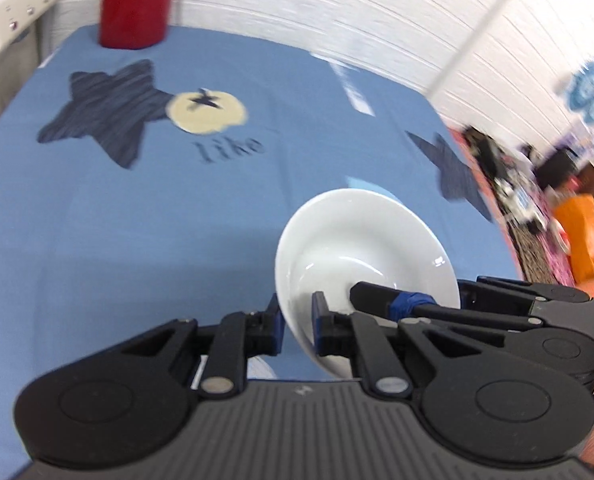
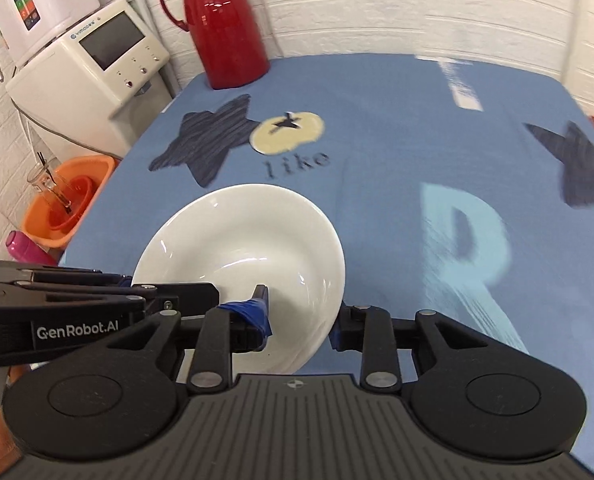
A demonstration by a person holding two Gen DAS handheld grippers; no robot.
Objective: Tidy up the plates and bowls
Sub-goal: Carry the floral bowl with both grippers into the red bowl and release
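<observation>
1. White bowl (image 1: 361, 240) (image 2: 241, 248): held tilted above the blue tablecloth (image 1: 137, 220) (image 2: 397, 128), gripped from both sides
2. Left gripper (image 1: 297, 320): clenched on the bowl's rim
3. Right gripper (image 2: 301, 320): clamped on the opposite rim
4. Red thermos jug (image 2: 225, 28) (image 1: 137, 4): upright at the table's far edge

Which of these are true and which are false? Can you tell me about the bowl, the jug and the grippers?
1. The bowl is white. True.
2. Both grippers hold the bowl's rim. True: the left gripper and the right gripper each pinch it.
3. The jug is green. False: it is red.
4. The jug stands inside the bowl. False: it stands apart, at the far edge of the tablecloth.
5. The tablecloth is blue with dark stars. True.
</observation>
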